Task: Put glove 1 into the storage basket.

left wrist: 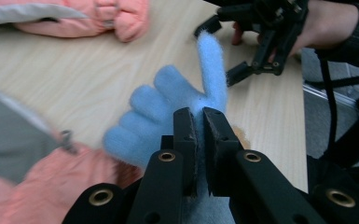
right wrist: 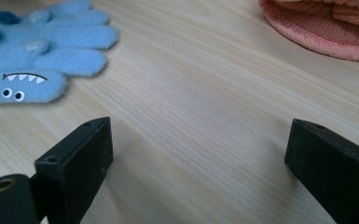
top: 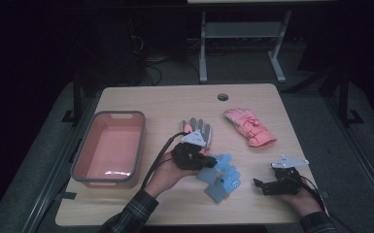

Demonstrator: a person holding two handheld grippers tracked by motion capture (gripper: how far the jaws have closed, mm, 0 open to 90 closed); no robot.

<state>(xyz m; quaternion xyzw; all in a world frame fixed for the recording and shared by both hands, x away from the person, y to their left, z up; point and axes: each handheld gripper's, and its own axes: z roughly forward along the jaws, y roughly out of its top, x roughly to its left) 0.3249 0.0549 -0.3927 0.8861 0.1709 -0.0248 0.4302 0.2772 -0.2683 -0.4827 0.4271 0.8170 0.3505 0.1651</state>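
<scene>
The bench (top: pixel 165 102) is pale wood and stands in a dark room, with a pink tub (top: pixel 109 145) on it. The blue glove (left wrist: pixel 168 105) is fluffy, and a second blue glove (right wrist: pixel 37 56) shows a small monster face with teeth. The left gripper (left wrist: pixel 199 123) has its jaws nearly closed and pinches the blue glove near its cuff, while the right gripper (right wrist: pixel 196 154) stands with jaws wide apart and nothing between them, the second blue glove lying beyond its left jaw.

I see a fuzzy blue knit glove (left wrist: pixel 168 107) on the matt pale wood-grain worktop (right wrist: pixel 205 93); my left tool (left wrist: pixel 199 135) looks like matt black plastic.
</scene>
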